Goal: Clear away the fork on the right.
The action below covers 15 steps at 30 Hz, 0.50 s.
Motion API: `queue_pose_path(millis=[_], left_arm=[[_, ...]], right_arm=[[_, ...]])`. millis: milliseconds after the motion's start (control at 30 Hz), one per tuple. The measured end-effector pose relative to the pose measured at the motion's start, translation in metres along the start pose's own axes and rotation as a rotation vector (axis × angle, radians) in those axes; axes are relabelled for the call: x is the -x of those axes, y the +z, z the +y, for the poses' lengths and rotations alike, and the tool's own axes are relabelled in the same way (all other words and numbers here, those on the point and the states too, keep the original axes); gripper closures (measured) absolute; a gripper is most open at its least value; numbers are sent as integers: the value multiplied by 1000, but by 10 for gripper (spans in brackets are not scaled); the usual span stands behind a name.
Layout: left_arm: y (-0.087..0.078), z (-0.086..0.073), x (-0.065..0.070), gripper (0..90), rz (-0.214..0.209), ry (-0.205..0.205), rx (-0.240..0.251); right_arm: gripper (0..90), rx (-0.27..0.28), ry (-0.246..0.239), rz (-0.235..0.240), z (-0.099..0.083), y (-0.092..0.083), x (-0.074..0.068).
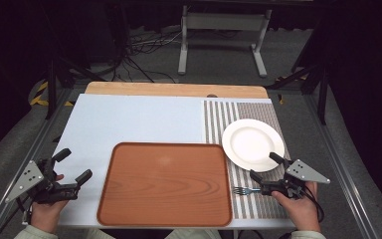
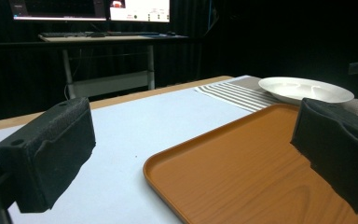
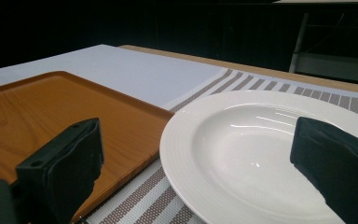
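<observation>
A brown wooden tray (image 1: 166,181) lies empty at the front middle of the table; it also shows in the left gripper view (image 2: 256,172) and the right gripper view (image 3: 42,107). A white plate (image 1: 252,144) rests on a striped placemat (image 1: 219,119) at the right, close in front of the right jaws (image 3: 242,144). A silver fork (image 1: 245,190) lies on the mat between tray and right hand. My left gripper (image 1: 74,166) is open beside the tray's left edge, nothing between its jaws. My right gripper (image 1: 263,167) is open at the plate's near rim, holding nothing.
The table has a pale blue cover (image 1: 129,122) and a wooden far edge (image 1: 176,89). Beyond it stand a white table frame (image 1: 224,30) and cables on the floor. A desk with monitors (image 2: 93,9) is far off in the left gripper view.
</observation>
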State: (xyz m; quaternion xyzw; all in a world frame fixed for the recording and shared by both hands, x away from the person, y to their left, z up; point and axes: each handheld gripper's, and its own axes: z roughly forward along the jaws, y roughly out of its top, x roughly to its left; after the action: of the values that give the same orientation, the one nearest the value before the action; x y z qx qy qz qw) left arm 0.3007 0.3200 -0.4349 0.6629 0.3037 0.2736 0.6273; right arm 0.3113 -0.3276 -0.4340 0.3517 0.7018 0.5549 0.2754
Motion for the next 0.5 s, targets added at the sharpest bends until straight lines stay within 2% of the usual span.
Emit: queue_pose_path(millis=[500], left_arm=[[-1, 0, 0, 2, 3, 4, 4]], right_arm=[[37, -1, -10, 7, 8, 0, 0]])
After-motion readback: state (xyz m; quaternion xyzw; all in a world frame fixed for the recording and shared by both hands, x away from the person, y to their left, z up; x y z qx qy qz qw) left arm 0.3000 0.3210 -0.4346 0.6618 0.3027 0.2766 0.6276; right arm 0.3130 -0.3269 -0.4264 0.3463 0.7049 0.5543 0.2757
